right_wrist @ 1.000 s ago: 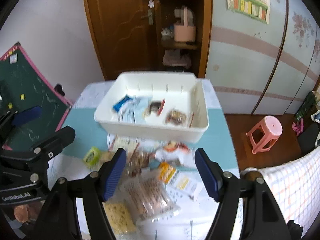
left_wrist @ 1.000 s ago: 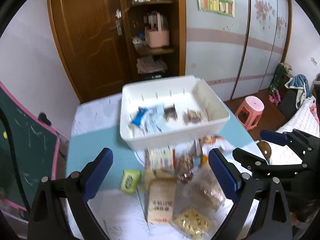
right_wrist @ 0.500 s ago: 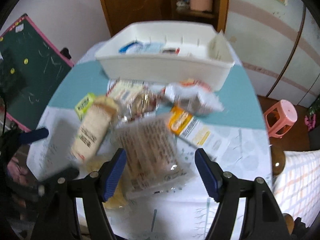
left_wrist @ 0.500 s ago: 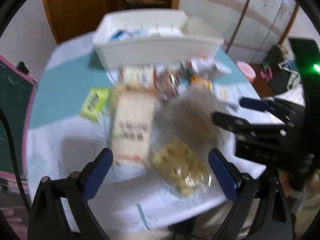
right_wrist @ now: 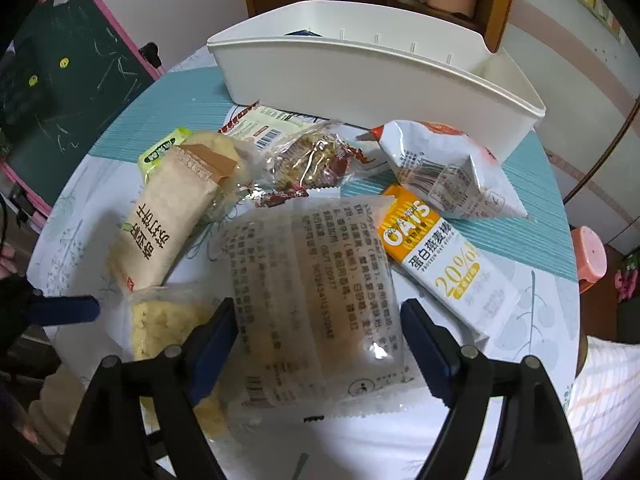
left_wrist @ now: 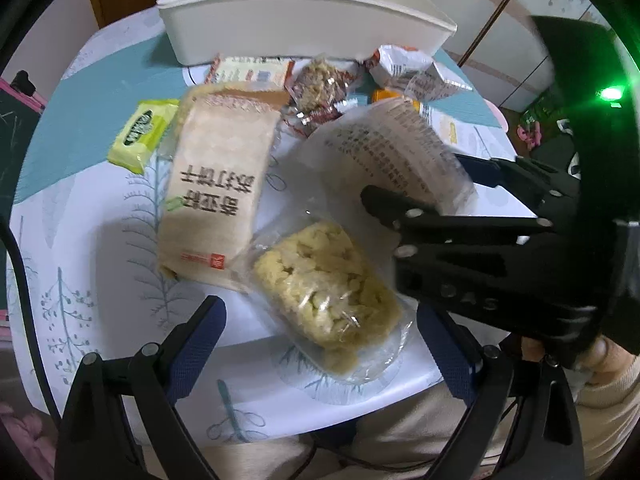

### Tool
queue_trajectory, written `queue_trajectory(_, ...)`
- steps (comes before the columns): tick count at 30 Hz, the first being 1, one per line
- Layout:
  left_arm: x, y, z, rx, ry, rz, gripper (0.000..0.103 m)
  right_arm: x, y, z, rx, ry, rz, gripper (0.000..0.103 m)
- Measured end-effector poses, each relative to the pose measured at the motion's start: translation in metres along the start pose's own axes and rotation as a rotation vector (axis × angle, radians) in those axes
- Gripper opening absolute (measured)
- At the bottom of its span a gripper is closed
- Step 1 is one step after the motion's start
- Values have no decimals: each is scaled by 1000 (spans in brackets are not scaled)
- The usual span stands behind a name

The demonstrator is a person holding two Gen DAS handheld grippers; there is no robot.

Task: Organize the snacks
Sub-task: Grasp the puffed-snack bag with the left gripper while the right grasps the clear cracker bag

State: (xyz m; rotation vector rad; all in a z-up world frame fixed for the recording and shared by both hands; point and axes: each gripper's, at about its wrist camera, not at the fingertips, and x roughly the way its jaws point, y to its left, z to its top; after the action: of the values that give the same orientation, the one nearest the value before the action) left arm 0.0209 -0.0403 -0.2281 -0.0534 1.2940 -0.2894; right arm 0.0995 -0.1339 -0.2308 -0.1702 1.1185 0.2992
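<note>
We see the snacks piled mid-table, just in front of the white bin (right_wrist: 360,76) at the far edge. Right gripper (right_wrist: 318,330) straddles the frosted printed packet (right_wrist: 312,300), jaws spread and just opening wider, pads beside its edges, not clearly pressing. Left gripper (left_wrist: 320,344) is spread over the clear bag of yellow puffs (left_wrist: 324,284) near the front edge, not pinching. Beige cracker pack (left_wrist: 218,196) lies left of both, touching the puffs bag. Green sachet (left_wrist: 140,134) sits further left. Oats bar (right_wrist: 436,256) is right of the frosted packet, silver pouch (right_wrist: 444,168) behind it. Red-wrapped candies (right_wrist: 308,164) lie near the bin. Table (left_wrist: 80,240) has a tree-print cloth.
</note>
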Motion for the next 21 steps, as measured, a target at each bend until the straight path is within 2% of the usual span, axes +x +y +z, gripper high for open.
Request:
queue_trajectory(5, 18, -8, 7, -11, 41, -7, 96, -10, -35, -22, 176, 0, 28, 75)
queue_trajectory(10, 33, -14, 11, -13, 71, 9, 95, -21, -51, -45, 258, -18, 21, 76)
queue_trajectory(12, 36, -15, 13, -15, 70, 14, 90, -23, -53, -49, 270, -24, 21, 76)
queue_trajectory(13, 34, -16, 13, -4, 57, 21, 82, -23, -54, -50, 269, -24, 20, 76)
queue_trajectory(16, 33, -14, 11, 8, 36, 26, 74, -25, -52, -53, 259, -24, 8, 76)
queue_trajectory(21, 31, -8, 8, 12, 12, 10, 70, -22, -48, -50, 251, -30, -8, 76)
